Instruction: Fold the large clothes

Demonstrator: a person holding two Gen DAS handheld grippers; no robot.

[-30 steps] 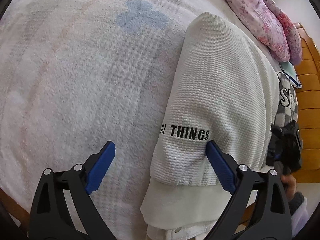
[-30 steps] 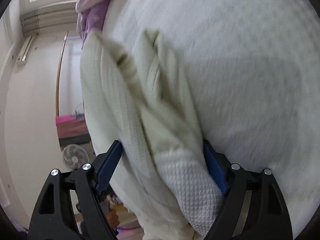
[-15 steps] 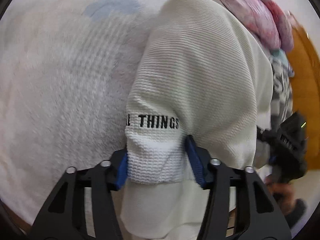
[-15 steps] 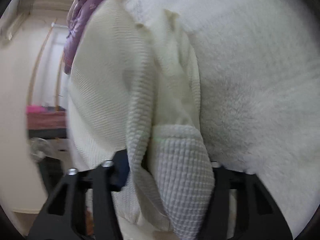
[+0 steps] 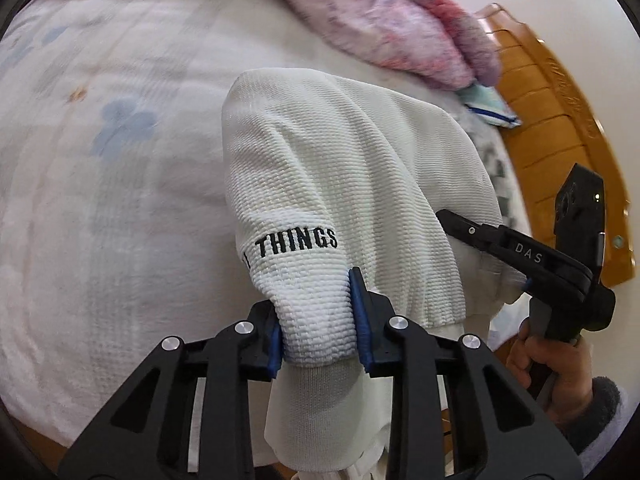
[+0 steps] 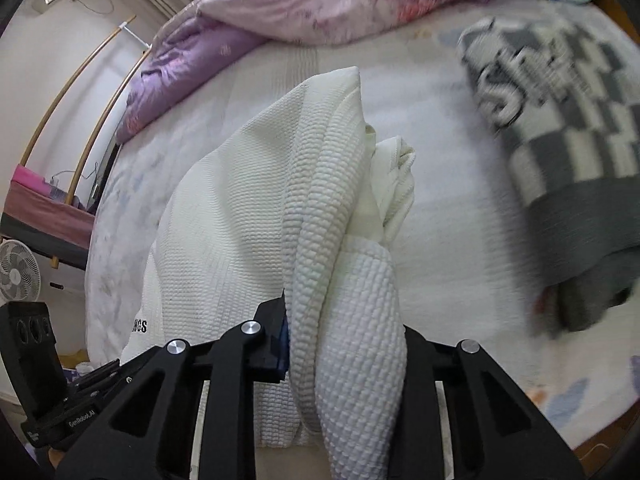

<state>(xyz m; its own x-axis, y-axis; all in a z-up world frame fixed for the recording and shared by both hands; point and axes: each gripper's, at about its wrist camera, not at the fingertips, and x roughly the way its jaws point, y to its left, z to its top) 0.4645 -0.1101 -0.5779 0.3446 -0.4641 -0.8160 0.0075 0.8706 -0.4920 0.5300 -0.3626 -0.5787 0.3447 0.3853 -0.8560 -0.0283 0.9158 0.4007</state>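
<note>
White waffle-knit sweater (image 5: 352,184): draped over the near edge of the bed, its near end lifted and pinched at two places by the two claws; black lettering "THINGS" sits on a band near the left claw.
Bed (image 5: 120,200): covered by a pale fleecy blanket with faint blue flower prints; the sweater lies on its near part.
Quilt (image 6: 320,4): pink and purple, bunched along the far side of the bed, well apart from the sweater.
Checkered garment (image 6: 568,128): grey and white with large letters, lying on the bed to the right of the sweater, blurred.
Headboard (image 5: 560,128): orange-brown wood, at the right in the left wrist view.
Left claw (image 5: 318,322): jaws closing, blue pads pressed on the ribbed cuff below the lettering.
Right claw (image 6: 344,340): jaws closing on a thick bunched fold of the sweater, which hides the right pad.
Person's hand (image 5: 556,364): wrapped around the right claw's handle, grey sleeve at the wrist.
</note>
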